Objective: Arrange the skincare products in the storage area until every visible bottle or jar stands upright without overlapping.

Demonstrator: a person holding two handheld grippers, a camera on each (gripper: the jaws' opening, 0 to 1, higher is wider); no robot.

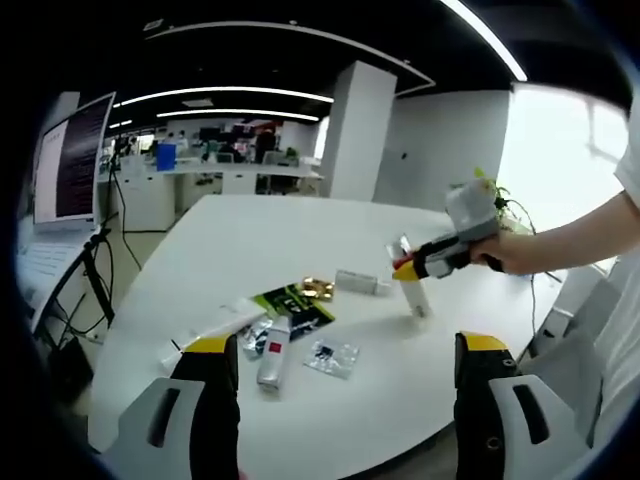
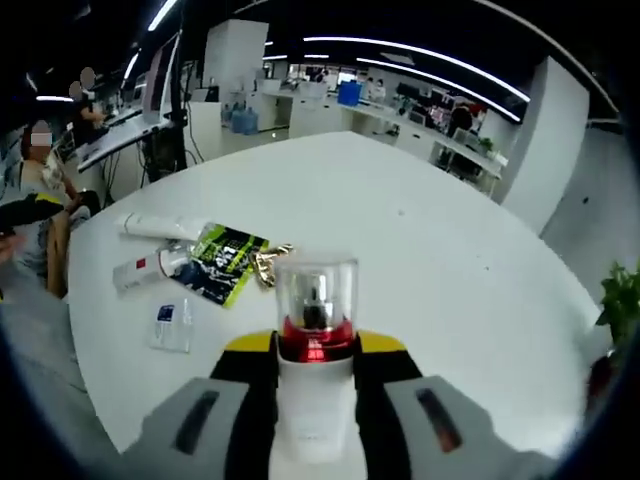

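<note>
In the left gripper view, the left gripper [image 1: 345,360] hovers above the near edge of the white table [image 1: 300,230], its jaws wide apart and holding nothing. Beyond them lies a loose cluster: a white tube [image 1: 273,352] with a red label flat on its side, a green-and-black sachet [image 1: 297,304], a clear packet [image 1: 331,356], a gold piece [image 1: 315,288] and a small grey tube [image 1: 360,282] farther back. To the right, a person's hand brings in the right gripper [image 1: 412,268], which holds a white bottle [image 1: 414,296] standing on the table, well apart from the cluster. In the right gripper view, the right gripper [image 2: 315,365] is clamped on the white bottle [image 2: 316,385], its red collar and clear cap [image 2: 316,295] upright between the jaws. Behind it lie the sachet [image 2: 222,262], the gold piece [image 2: 268,262], a long white tube [image 2: 160,226], the red-label tube [image 2: 148,268] and the clear packet [image 2: 172,326]. The step in hand appears to be standing this bottle upright in open space. Next, the grip should release without tipping it, and the flat tubes will likely need lifting onto their ends.
</note>
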